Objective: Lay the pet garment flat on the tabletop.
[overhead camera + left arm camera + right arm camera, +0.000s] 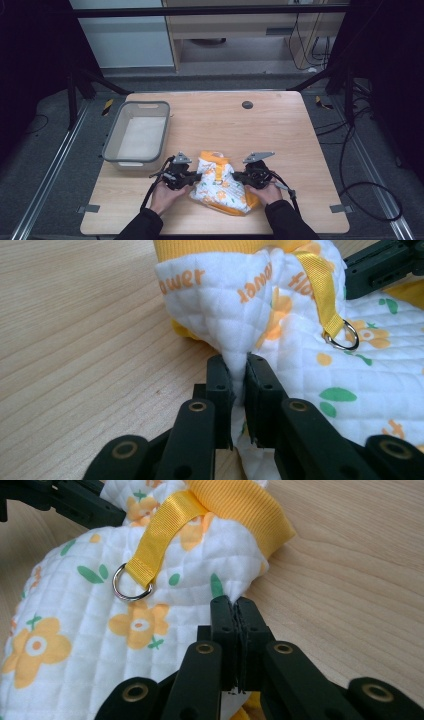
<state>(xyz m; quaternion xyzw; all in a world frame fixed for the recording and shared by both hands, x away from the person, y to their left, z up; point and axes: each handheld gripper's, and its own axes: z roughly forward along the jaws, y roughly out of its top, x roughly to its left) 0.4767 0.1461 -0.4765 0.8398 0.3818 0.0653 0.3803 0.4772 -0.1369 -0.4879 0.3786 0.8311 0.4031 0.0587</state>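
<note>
A quilted white garment printed with orange flowers lies on the desk, just to the right of the grey basin and nearer the person. The left claw is clenched on a pinched fold at the garment's edge; the right claw grips the opposite edge, jaws pressed together on the fabric. A yellow strap ending in a metal ring crosses the garment between the claws.

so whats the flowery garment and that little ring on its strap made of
The quilted garment looks like soft matte cotton: stitched diamond padding, printed flowers, ribbed yellow trim. Its strap seems glossy woven ribbon. The D-ring looks like polished metal, judging by its silvery shine.
</note>
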